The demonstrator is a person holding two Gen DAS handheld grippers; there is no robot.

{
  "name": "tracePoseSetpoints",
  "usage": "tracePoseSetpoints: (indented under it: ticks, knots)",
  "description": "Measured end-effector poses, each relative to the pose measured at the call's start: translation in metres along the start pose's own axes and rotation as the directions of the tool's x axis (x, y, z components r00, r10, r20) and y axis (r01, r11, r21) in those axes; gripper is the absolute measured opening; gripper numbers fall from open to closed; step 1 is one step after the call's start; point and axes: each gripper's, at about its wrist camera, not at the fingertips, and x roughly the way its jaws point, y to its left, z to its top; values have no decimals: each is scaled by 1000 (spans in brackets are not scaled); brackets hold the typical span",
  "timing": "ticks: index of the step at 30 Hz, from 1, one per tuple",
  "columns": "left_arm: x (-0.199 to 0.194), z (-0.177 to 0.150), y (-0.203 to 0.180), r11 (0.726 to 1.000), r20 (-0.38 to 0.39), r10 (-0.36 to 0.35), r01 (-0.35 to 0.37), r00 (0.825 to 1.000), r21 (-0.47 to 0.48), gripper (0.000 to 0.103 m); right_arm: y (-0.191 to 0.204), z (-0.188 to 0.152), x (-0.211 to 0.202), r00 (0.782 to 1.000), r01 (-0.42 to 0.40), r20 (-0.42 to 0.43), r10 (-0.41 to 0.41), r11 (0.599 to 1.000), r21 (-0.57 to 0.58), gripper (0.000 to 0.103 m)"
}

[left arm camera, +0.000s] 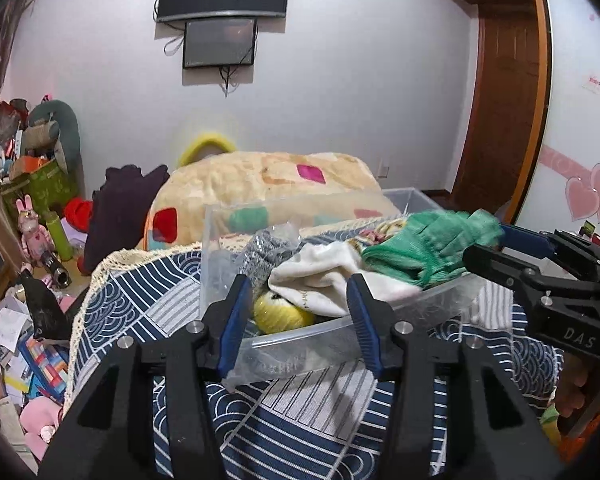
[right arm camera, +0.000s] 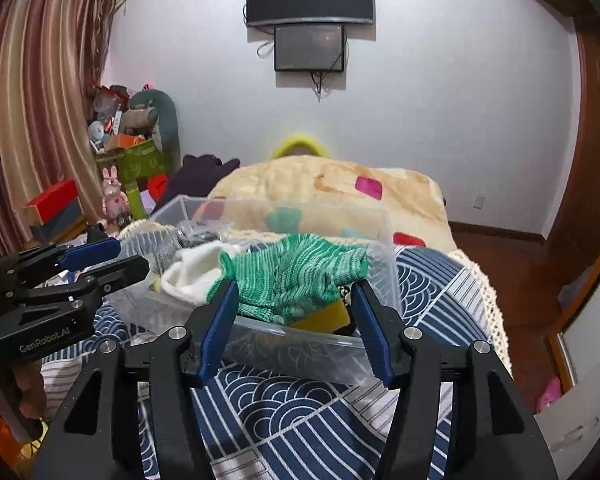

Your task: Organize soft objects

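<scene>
A clear plastic bin stands on a blue wave-patterned cloth on the bed; it also shows in the right wrist view. It holds a green knit garment, a white cloth, a yellow yarn ball and a grey item. My left gripper is open in front of the bin's near wall. My right gripper is open at the bin's near edge, just below the green garment.
A cream patterned blanket lies behind the bin. Toys, boxes and papers crowd the floor at the left. Two screens hang on the wall. A wooden door stands at the right.
</scene>
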Motion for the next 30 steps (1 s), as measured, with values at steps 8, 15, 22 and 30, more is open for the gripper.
tracePoseSetpoints:
  ticks: [8,15,22,30]
  knots:
    - [-47,11,-6,1000,99,-5,6,995,-3,65,2,12,-43,993,-2,122,2,1000,-3,69]
    - [-89,18,-15,1000,202,7,-8,979,4,78,10,19,-74,973,0,231,3,1000,-15,83]
    - [-117,17,-16,1000,251,4,-1,968,-11,99,16,20,-92,954,0,299,5,1000,-15,102]
    - [-137,13,-23,1000,315,23,-26,949,5,102,21,15,-92,952,3,307,3,1000,-19,103]
